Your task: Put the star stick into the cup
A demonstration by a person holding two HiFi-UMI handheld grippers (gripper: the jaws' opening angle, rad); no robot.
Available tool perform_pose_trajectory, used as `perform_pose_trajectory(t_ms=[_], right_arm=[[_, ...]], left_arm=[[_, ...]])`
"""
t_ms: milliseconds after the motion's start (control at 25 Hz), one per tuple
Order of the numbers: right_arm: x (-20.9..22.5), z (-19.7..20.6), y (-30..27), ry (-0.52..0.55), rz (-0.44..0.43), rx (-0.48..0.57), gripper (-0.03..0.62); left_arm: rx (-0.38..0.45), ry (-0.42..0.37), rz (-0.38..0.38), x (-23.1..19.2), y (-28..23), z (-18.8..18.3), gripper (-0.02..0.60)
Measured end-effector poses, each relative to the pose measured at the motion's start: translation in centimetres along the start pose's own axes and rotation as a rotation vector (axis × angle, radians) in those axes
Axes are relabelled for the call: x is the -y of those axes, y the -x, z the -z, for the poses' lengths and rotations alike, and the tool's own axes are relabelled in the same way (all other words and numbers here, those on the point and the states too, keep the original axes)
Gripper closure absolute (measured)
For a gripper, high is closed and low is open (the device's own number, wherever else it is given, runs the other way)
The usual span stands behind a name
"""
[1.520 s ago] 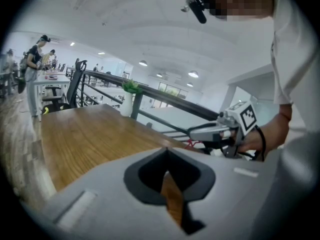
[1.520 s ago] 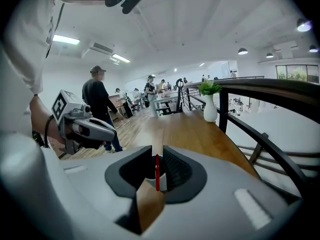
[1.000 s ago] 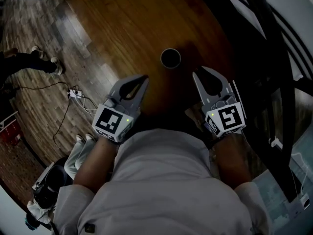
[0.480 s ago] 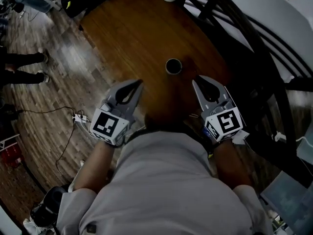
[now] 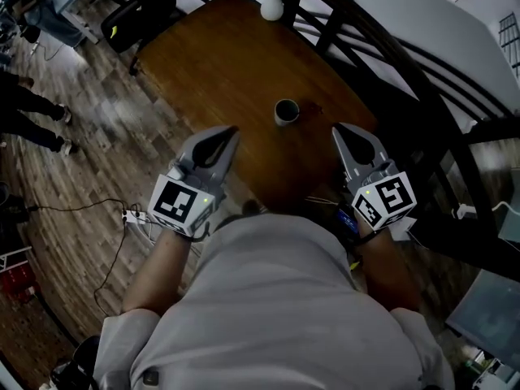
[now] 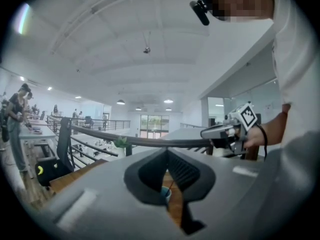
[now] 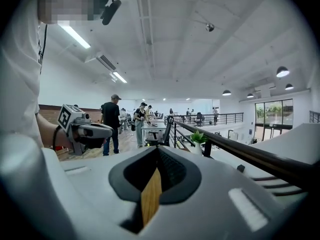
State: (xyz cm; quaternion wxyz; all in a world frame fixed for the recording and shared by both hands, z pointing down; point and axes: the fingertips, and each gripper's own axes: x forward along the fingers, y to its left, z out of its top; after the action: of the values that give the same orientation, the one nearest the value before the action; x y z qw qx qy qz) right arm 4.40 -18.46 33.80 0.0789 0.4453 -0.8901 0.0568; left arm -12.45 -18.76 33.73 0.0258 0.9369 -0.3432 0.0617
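Head view, left gripper [image 5: 231, 132] and right gripper [image 5: 338, 128] clenched empty, cup [image 5: 286, 111] contents too dark to tell.

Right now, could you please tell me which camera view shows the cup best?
The head view: the cup stands whole on the wooden table, open top visible. The left gripper view shows only a sliver of it through the gap in its jaws. The right gripper view shows no cup, only a strip of table.
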Motion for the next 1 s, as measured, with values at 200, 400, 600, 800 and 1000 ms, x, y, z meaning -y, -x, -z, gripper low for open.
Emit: perform_pose_trajectory(t_ms=[200, 400, 600, 800, 1000], right_arm=[[-0.9, -0.4, 1.1, -0.023, 0.047, 0.023, 0.586], [-1.6, -0.1, 3.4, -0.018, 0.071, 0.009, 0.586], [-1.5, 0.9, 6.2, -0.019, 0.055, 0.009, 0.586], [-1.3, 1.5, 7.6, -0.036, 0.014, -0.014, 0.586], [-1.1, 2.7, 9.2, -0.034, -0.013, -0.044, 0.586]], left_arm=[[-0.007, 0.015, 0.045, -0.4, 0.8, 0.1, 0.578], [-0.024, 0.026, 0.07, 1.2, 1.4, 0.5, 0.578], [-0.021, 0.031, 0.066, 4.5, 1.1, 0.4, 0.578], [-0.031, 0.067, 0.035, 6.3, 0.8, 0.2, 0.578], [-0.065, 0.024, 0.048, 9.0, -0.5, 0.9, 0.578]])
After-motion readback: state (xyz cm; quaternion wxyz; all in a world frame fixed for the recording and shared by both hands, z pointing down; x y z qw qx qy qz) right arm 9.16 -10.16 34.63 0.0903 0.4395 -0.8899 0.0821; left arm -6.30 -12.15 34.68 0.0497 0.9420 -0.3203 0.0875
